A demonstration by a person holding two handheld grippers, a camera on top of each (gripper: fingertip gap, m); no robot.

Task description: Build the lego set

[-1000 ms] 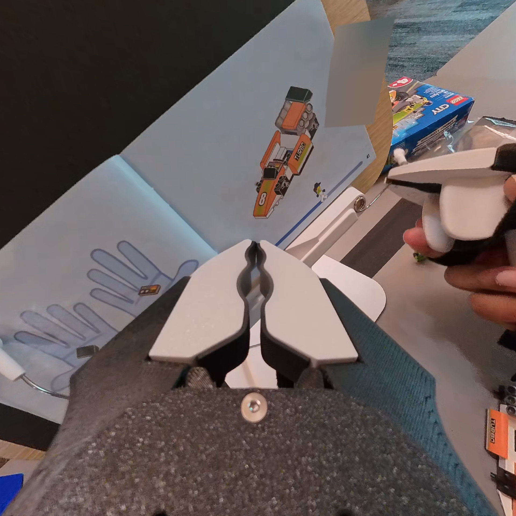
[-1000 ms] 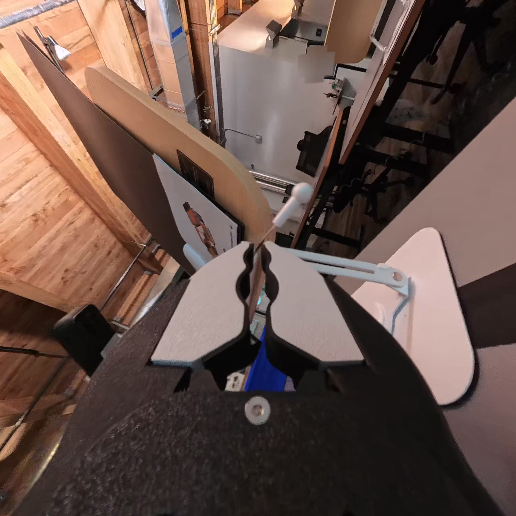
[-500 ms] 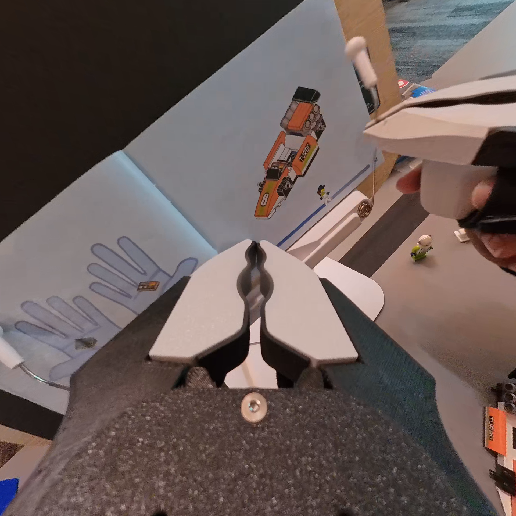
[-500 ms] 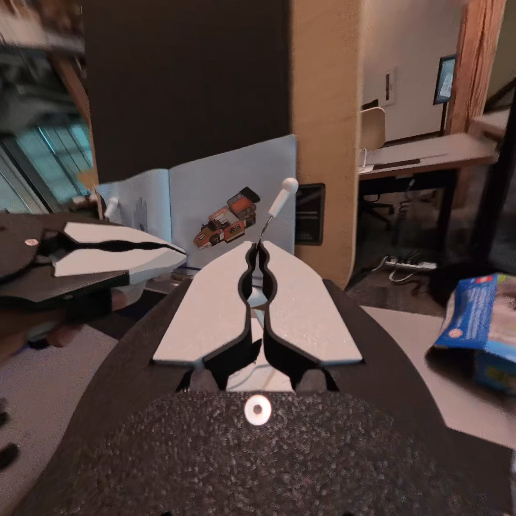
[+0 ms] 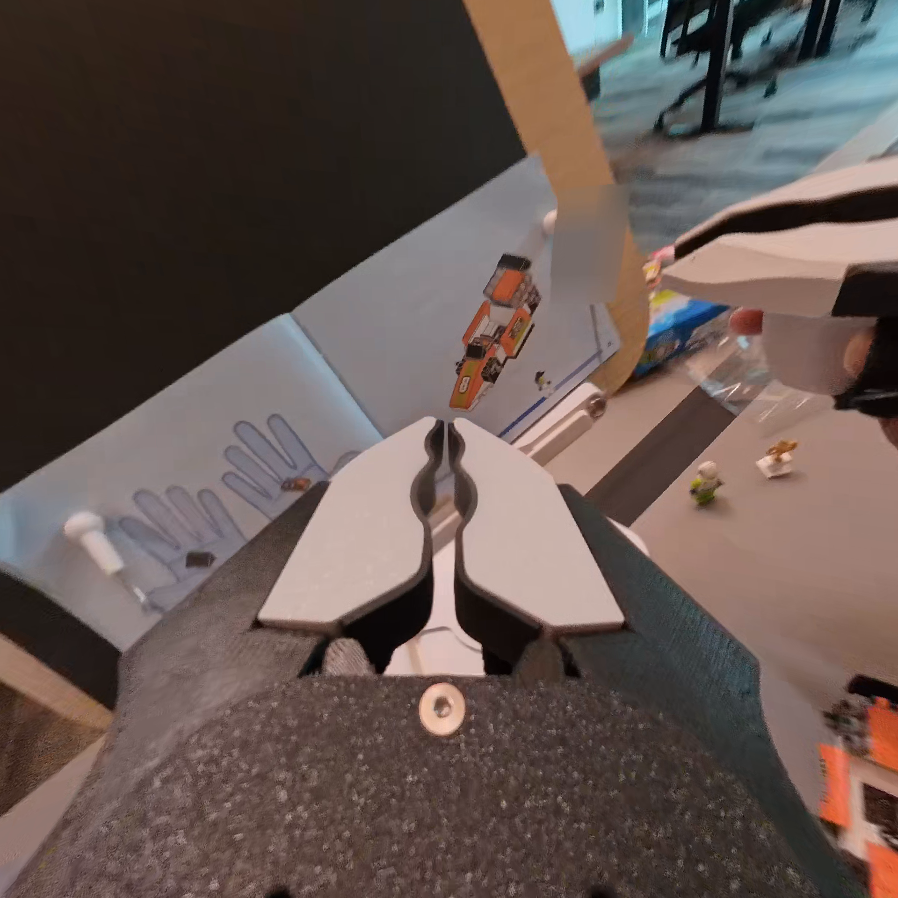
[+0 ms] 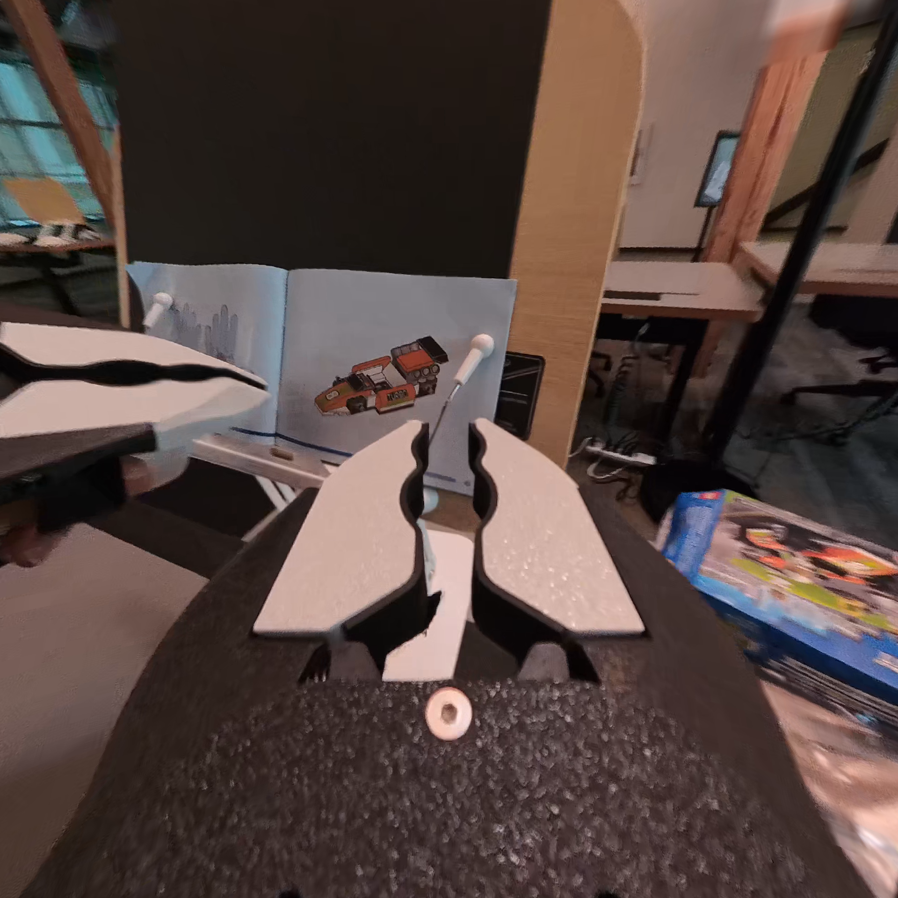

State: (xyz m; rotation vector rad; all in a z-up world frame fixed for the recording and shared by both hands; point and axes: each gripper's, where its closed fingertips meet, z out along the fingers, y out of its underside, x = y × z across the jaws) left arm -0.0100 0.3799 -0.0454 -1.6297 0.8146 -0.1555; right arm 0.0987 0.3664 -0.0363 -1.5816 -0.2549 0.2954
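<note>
The open instruction booklet point(image 6: 388, 330) stands on a white holder point(image 6: 243, 454) and shows an orange car. My right gripper point(image 6: 448, 426) is open a little. The holder's thin wire page clip with a white tip point(image 6: 474, 359) rises between its jaws, close to the left finger, and rests on the right page. My left gripper point(image 5: 444, 423) is shut and empty, pointing at the booklet point(image 5: 398, 340). Each gripper shows in the other's view: the right gripper point(image 5: 673, 265) at the upper right, the left gripper point(image 6: 260, 386) at the left. The orange and white partly built car point(image 5: 855, 777) lies at the lower right edge.
A blue set box point(image 6: 787, 588) lies right of the holder; it also shows in the left wrist view point(image 5: 680, 335). A clear plastic bag point(image 5: 743, 384), a minifigure point(image 5: 704, 488) and a small white piece point(image 5: 775, 461) lie on the grey table. A second page clip point(image 5: 92, 539) holds the left page. There is about 11 centimetres between the tips of the two grippers.
My right gripper swung round to face the booklet, brought the wire clip onto the right page and opened its jaws off the wire. My left gripper stayed shut and drew back slightly.
</note>
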